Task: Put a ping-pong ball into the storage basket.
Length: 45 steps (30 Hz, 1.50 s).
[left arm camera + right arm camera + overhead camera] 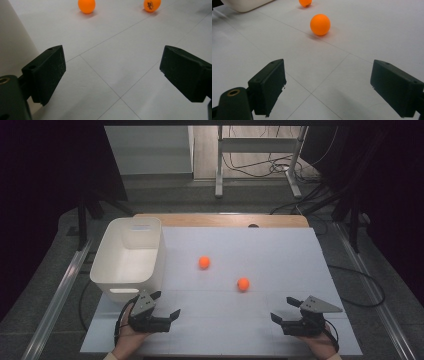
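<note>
1. Nearest the table's front edge, the left gripper (167, 305) and the right gripper (282, 309) rested low, jaws spread wide, nothing between them.
2. Just beyond, right of centre, the nearer orange ball (243, 284) sat on the white mat (280, 255), closest to the right gripper.
3. Farther in, the second orange ball (204, 262) lay well apart from it.
4. Both looked light, smooth, hollow, prone to roll: best pinched gently across the middle.
5. Far left stood the white bin (107, 265), seemingly empty.
</note>
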Tool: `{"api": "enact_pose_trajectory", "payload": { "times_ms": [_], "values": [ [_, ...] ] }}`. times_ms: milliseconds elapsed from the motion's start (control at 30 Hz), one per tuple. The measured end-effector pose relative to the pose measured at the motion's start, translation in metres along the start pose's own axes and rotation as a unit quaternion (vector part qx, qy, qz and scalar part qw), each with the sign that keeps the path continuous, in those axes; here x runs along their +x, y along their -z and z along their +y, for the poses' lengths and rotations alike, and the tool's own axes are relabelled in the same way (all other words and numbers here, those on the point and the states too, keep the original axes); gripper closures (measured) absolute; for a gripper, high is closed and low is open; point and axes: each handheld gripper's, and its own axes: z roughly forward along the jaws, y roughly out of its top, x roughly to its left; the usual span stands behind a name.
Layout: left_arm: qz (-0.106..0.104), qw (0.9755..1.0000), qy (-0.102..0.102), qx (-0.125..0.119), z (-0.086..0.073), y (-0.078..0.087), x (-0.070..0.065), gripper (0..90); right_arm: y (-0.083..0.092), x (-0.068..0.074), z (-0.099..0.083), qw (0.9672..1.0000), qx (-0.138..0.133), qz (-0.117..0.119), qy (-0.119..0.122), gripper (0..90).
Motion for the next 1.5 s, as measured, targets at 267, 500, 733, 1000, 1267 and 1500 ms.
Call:
{"api": "enact_pose_trajectory", "payload": {
  "times_ms": [267,500,733,1000,1267,1500],
  "values": [
    [-0.001,1.0,0.002,0.002,0.001,-0.001,-0.001,7.4,0.002,0.001,0.0,1.0,-0.003,0.001,0.001,13.4],
    [-0.002,1.0,0.002,0.004,0.001,-0.001,-0.001,7.4,0.002,0.0,0.001,0.9999,-0.008,0.006,-0.011,13.4],
    [-0.005,1.0,0.002,0.003,0.002,0.0,-0.005,7.4,0.002,-0.001,0.0,0.9999,-0.006,0.0,-0.016,13.4],
    [-0.009,0.9999,-0.004,-0.005,0.008,0.002,-0.012,7.7,0.003,0.0,0.0,0.9998,-0.007,0.005,-0.016,13.4],
    [-0.009,0.9999,-0.009,-0.005,0.013,0.003,-0.015,7.7,0.003,0.0,0.001,0.9998,-0.007,0.008,-0.015,13.5],
    [-0.01,0.9999,-0.013,0.0,0.02,0.001,-0.015,7.6,0.001,-0.001,0.001,0.9998,-0.008,0.008,-0.015,13.6]
  ]
}}
